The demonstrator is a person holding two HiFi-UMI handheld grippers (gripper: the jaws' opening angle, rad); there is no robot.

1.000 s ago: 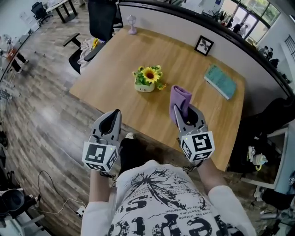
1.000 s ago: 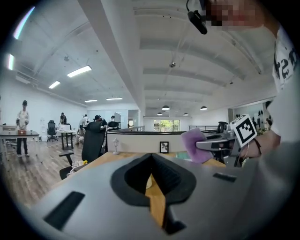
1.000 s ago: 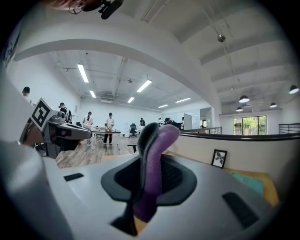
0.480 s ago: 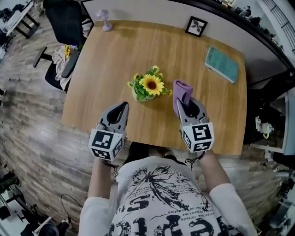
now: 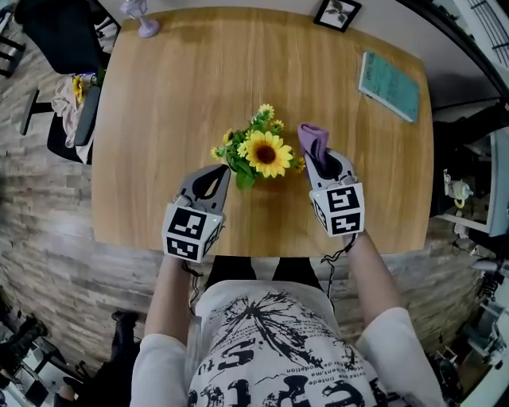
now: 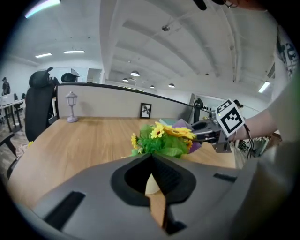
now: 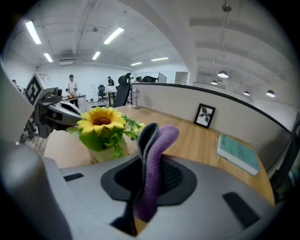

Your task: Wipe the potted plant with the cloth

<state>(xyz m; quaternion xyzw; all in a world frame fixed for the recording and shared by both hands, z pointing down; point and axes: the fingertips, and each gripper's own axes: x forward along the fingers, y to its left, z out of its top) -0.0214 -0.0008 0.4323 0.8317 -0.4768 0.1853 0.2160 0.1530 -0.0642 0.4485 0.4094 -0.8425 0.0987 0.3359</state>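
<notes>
A potted plant [image 5: 258,151] with a big sunflower and small yellow blooms stands mid-table, its cream pot [image 7: 108,152] showing in the right gripper view. My left gripper [image 5: 224,169] is shut and empty, its tips close to the plant's left side. In the left gripper view the foliage [image 6: 161,140] rises just beyond the closed jaws. My right gripper [image 5: 320,156] is shut on a folded purple cloth [image 5: 311,138], which sticks up from the jaws just right of the flowers. The cloth [image 7: 153,164] stands upright in the right gripper view.
The wooden table [image 5: 167,95] carries a teal book [image 5: 390,75] at the back right, a framed picture [image 5: 336,12] at the back edge and a small lilac lamp [image 5: 137,16] at the back left. An office chair [image 5: 67,87] stands left of the table.
Both grippers have come down and forward over the table, from its near edge to either side of the plant. The cloth stays gripped in the right one.
</notes>
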